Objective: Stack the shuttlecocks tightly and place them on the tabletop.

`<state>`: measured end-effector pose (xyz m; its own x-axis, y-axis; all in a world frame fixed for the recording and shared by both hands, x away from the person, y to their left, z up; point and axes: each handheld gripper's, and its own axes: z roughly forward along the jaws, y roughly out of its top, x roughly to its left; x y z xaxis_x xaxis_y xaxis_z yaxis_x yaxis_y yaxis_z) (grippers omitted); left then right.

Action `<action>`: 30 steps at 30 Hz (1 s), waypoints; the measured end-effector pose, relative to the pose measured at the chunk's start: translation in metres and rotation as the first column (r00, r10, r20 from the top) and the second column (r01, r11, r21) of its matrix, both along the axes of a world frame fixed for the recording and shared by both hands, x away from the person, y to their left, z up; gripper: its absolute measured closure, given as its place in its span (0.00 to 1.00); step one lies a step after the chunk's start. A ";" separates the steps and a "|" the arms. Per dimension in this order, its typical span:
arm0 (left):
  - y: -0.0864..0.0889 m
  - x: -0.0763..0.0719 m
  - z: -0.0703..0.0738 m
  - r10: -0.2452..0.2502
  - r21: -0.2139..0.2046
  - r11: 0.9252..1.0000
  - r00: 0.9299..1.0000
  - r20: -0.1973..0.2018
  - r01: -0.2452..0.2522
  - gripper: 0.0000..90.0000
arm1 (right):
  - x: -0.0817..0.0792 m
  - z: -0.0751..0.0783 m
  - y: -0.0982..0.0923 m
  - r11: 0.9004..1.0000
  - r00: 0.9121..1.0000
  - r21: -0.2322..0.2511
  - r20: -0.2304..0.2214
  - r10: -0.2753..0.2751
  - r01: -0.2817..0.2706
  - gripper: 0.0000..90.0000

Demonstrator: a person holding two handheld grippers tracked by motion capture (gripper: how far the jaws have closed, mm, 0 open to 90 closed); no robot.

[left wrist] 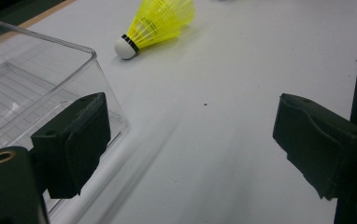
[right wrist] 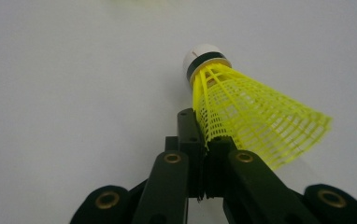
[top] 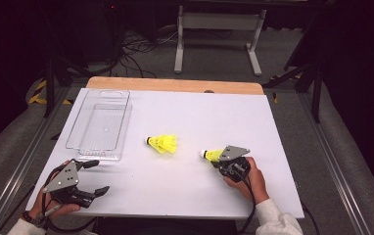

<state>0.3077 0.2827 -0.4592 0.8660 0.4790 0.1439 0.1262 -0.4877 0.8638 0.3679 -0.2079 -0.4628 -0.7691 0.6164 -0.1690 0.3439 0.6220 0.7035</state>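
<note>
Two yellow shuttlecocks lie on the white table (top: 273,147): the right gripper (top: 222,160) has its jaws pinched on the skirt edge of the nearer shuttlecock (right wrist: 246,107), cork pointing away. The other shuttlecock (top: 162,143) lies free mid-table. The left gripper (top: 89,177) rests with jaws wide apart beside the clear plastic tray (top: 119,100)

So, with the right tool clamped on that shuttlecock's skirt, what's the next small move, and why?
Probably lift the shuttlecock off the table: the right tool is shut on its skirt edge, and the clear tray to the left looks like the likely destination.
</note>
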 end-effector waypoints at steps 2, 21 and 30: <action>-0.001 0.000 0.000 -0.001 0.000 1.000 1.000 -0.001 0.001 0.14 | 0.000 0.001 -0.001 1.000 1.000 0.003 0.008 -0.002 0.002 0.99; -0.003 0.002 -0.001 -0.014 0.005 1.000 1.000 0.000 0.014 0.13 | -0.006 0.007 -0.002 0.999 0.998 0.032 0.057 -0.004 0.002 0.99; -0.004 0.003 0.000 -0.017 0.010 1.000 1.000 -0.002 0.017 0.13 | -0.006 0.008 0.000 0.999 0.997 0.044 0.072 0.012 -0.015 0.99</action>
<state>0.3107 0.2788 -0.4596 0.8743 0.4627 0.1468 0.1194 -0.4982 0.8588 0.3623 -0.2076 -0.4551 -0.7640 0.6144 -0.1971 0.2834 0.5939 0.7530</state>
